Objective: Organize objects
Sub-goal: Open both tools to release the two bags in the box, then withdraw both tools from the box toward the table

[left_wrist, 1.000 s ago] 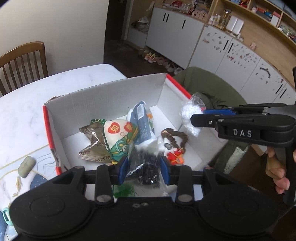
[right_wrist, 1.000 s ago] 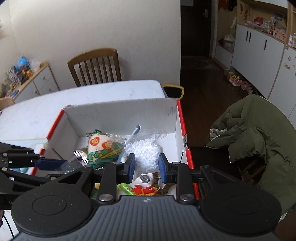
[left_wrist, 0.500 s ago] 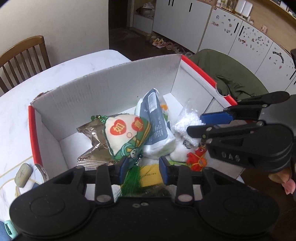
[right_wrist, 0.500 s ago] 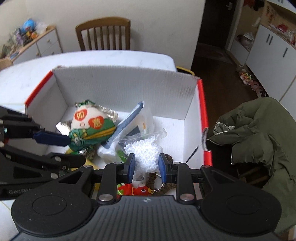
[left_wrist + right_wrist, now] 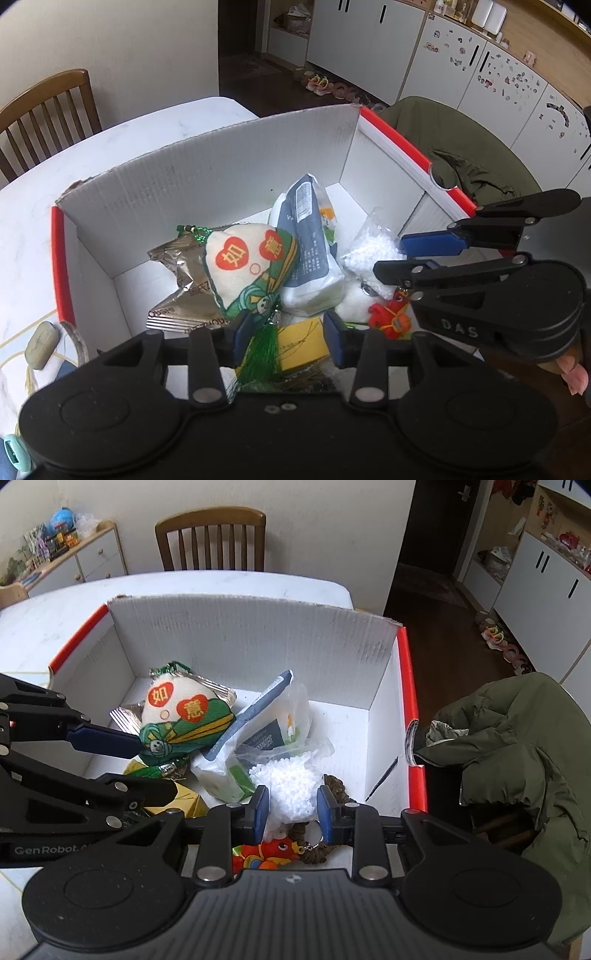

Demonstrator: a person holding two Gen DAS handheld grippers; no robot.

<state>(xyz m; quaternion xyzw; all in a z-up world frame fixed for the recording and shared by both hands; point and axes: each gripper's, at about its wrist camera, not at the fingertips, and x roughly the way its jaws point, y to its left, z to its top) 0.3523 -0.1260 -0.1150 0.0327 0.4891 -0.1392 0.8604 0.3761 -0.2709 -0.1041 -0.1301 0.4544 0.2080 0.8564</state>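
your left hand-held gripper (image 5: 282,338) hangs wide and empty over the cardboard box (image 5: 207,177); your right hand-held gripper (image 5: 290,808) also gapes, straddling the bag of white beads (image 5: 291,786).

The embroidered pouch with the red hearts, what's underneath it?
The pouch lies on a crinkled foil snack packet; its green tassel hangs beside a yellow box. The box floor beneath is hidden.

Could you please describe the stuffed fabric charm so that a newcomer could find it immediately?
Look inside the white cardboard box with red edges. The charm lies left of centre on a crinkled foil packet; only it shows two red hearts with characters above a green wrap.
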